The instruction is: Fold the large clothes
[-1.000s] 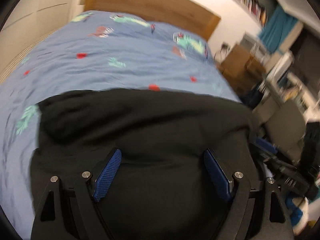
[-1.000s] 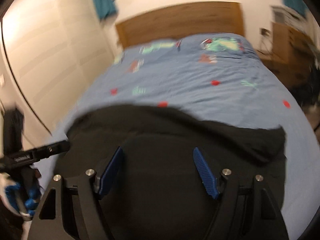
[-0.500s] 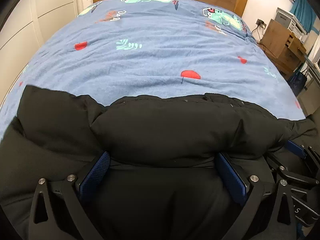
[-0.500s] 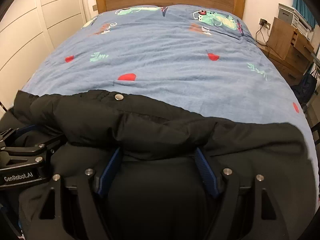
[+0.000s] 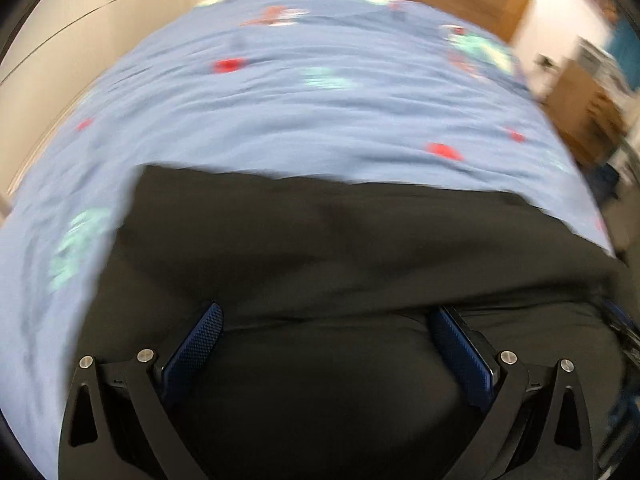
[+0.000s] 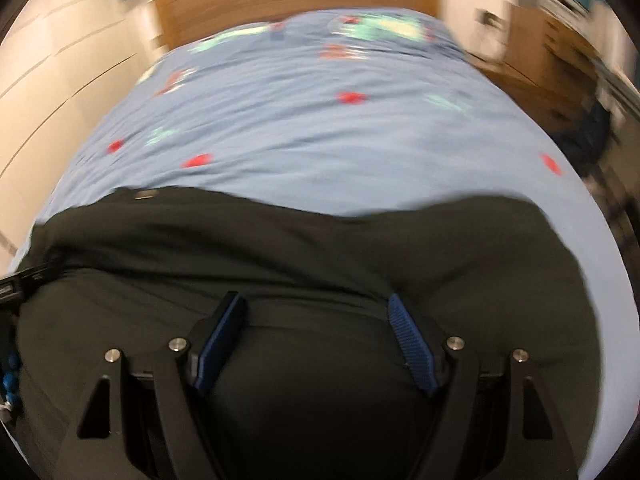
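Note:
A large black padded jacket [image 5: 320, 240] lies on the near part of the blue patterned bed cover [image 5: 320, 112]. It also fills the lower half of the right wrist view [image 6: 304, 248]. My left gripper [image 5: 326, 320] is open, its blue pads spread wide with a thick fold of jacket bulging between and over the tips. My right gripper [image 6: 316, 308] is open in the same way, with jacket fabric between its pads. The other gripper's edge shows at the far left of the right wrist view [image 6: 16, 284]. Both views are motion-blurred.
The wooden headboard [image 6: 296, 4] stands at the far end of the bed. White wardrobe doors [image 6: 52, 80] run along the left. A wooden dresser [image 6: 552, 48] stands to the right of the bed.
Both views have swung and blurred. The thick rolled jacket edge seen half a second ago now lies flatter and reaches farther over the bed. Both grippers stay spread.

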Demonstrator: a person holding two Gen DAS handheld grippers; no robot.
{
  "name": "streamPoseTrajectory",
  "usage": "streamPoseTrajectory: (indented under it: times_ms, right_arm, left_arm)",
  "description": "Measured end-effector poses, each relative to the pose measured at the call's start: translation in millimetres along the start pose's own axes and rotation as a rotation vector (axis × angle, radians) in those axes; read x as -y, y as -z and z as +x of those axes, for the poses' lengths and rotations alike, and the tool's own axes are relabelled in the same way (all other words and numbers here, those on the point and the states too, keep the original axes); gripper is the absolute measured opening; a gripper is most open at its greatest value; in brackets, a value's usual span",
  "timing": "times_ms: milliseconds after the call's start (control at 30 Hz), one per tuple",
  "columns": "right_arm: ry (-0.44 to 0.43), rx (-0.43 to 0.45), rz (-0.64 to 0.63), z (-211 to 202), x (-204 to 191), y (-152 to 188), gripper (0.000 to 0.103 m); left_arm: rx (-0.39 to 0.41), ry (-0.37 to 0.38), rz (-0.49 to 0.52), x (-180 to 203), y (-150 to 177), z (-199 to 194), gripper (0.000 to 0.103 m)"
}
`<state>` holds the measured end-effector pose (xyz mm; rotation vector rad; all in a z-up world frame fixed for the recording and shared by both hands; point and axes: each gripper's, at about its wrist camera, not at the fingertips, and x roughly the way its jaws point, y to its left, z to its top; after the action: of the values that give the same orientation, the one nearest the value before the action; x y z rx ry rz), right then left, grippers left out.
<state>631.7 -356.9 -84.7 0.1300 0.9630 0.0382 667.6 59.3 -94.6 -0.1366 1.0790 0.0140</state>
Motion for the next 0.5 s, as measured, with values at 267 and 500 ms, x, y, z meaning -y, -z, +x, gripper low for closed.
streamPoseTrajectory:
  times_ms: [267,500]
  right_arm:
    - [0.101,0.102,0.01,-67,17,23,0.074]
    - [-0.012,0.127,-0.148,-73,-40,72,0.073]
  left_arm:
    - [0.116,0.014,-0.106,-46,33,-58,0.1]
    - [0.083,-0.045,-0.044,-43,81,-50,0.101]
